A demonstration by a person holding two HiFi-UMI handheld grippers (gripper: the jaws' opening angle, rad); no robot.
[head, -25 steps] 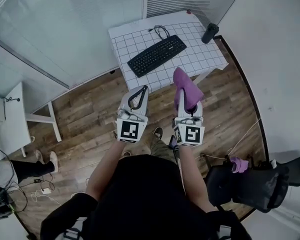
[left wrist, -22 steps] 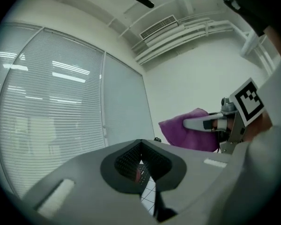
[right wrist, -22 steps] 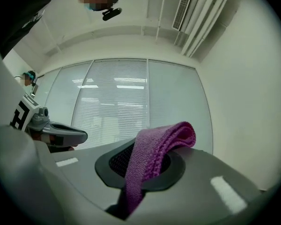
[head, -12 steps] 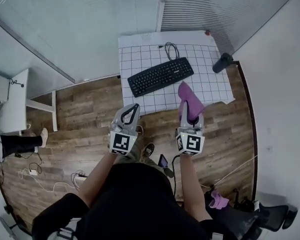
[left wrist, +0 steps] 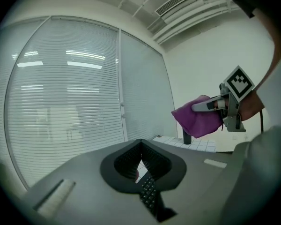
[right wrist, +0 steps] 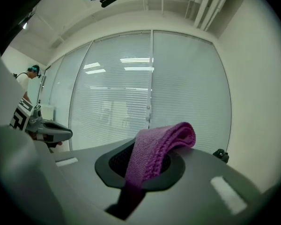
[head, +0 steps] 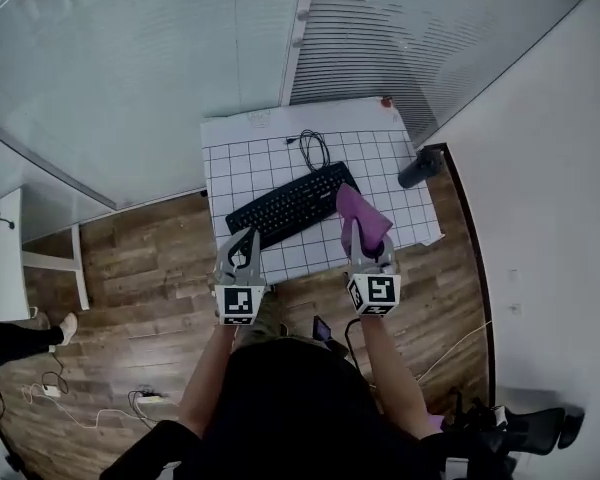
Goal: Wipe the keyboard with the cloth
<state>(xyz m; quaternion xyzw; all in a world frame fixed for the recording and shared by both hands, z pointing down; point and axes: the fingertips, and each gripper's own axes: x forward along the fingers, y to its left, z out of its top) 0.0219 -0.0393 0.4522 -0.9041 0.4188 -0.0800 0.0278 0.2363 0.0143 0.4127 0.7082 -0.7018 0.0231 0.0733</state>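
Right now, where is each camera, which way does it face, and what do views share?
Head view: on the person's head, looking steeply down at table and keyboard; torso, both arms, left gripper, right gripper show.
Left gripper view: rides that gripper, looks along its shut fingers toward blinds; right gripper at right.
Right gripper view: along fingers shut on the cloth; left gripper at left.
Shared: cloth, in all three.

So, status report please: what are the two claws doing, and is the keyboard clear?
Left gripper shut, empty. Right gripper shut on purple cloth. Keyboard bare on gridded table; nothing in the way.
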